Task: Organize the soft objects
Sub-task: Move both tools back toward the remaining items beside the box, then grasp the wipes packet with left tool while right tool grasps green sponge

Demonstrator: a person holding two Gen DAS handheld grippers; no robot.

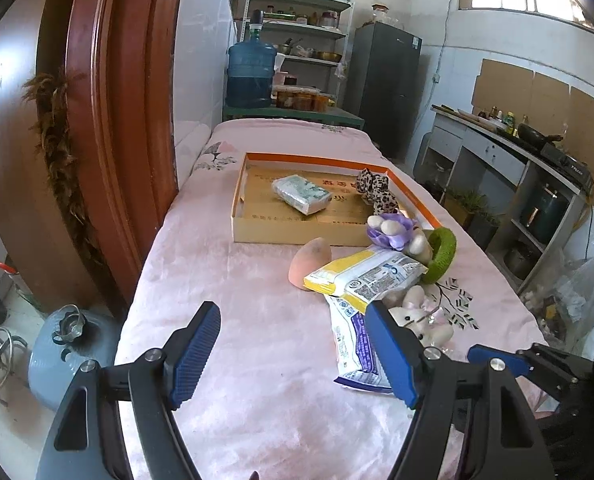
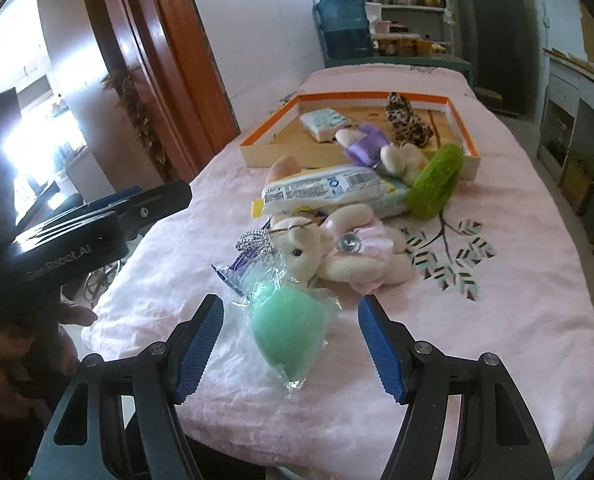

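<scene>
right hand-held gripper (image 2: 291,346) gaped wide around bagged green sponge (image 2: 289,330) (no contact) | left hand-held gripper (image 1: 293,354) wide, empty | counter (image 1: 257,360)

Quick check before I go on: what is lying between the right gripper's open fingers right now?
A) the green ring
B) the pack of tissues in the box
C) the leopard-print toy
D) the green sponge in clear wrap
D: the green sponge in clear wrap lies on the pink cloth between the right gripper's open fingers, untouched.
</scene>
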